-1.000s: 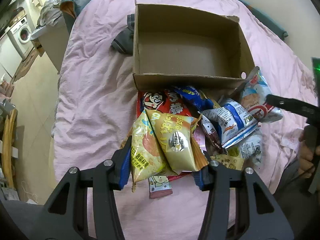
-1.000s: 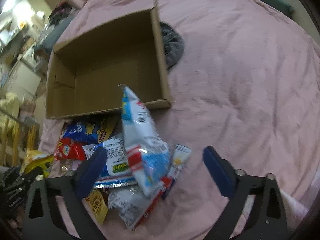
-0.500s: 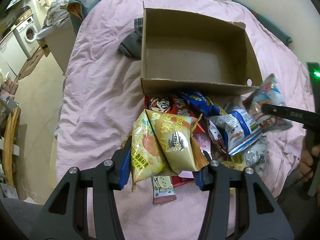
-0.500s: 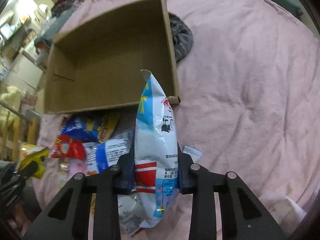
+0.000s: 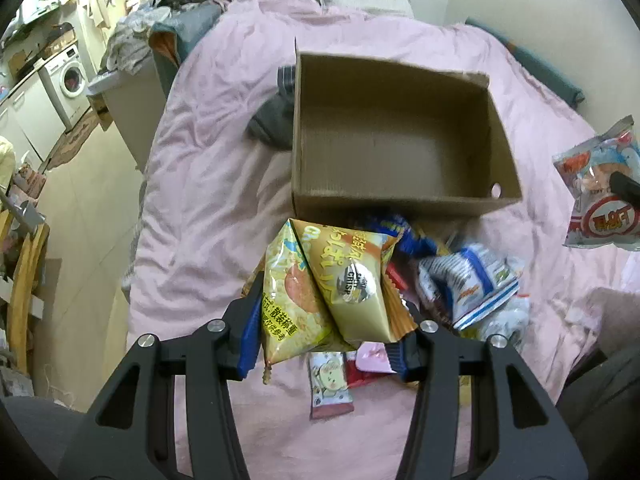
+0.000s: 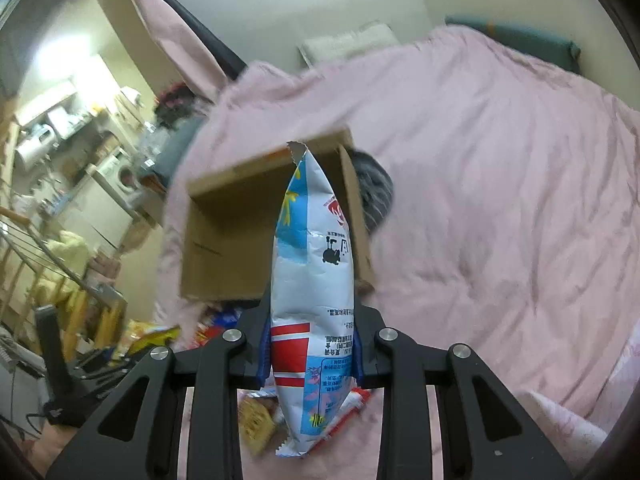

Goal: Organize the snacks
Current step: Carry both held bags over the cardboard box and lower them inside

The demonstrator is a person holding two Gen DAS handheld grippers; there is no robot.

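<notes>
My left gripper (image 5: 326, 336) is shut on two yellow snack bags (image 5: 320, 292) and holds them above the pile of snacks (image 5: 468, 280), just in front of the open cardboard box (image 5: 400, 140). The box looks empty. My right gripper (image 6: 312, 348) is shut on a tall white, blue and red snack bag (image 6: 312, 280), lifted upright above the bed; the same bag shows at the right edge of the left wrist view (image 5: 600, 192). The box (image 6: 240, 236) lies behind it in the right wrist view.
A pink blanket (image 5: 208, 184) covers the bed. A grey garment (image 5: 272, 120) lies by the box's far left corner. Loose snack packs (image 5: 332, 380) lie under my left gripper. The bed's left edge drops to the floor, with a washing machine (image 5: 68, 76) beyond.
My right gripper closed on the white and blue bag and lifted it. My left gripper rose with the two yellow bags toward the box.
</notes>
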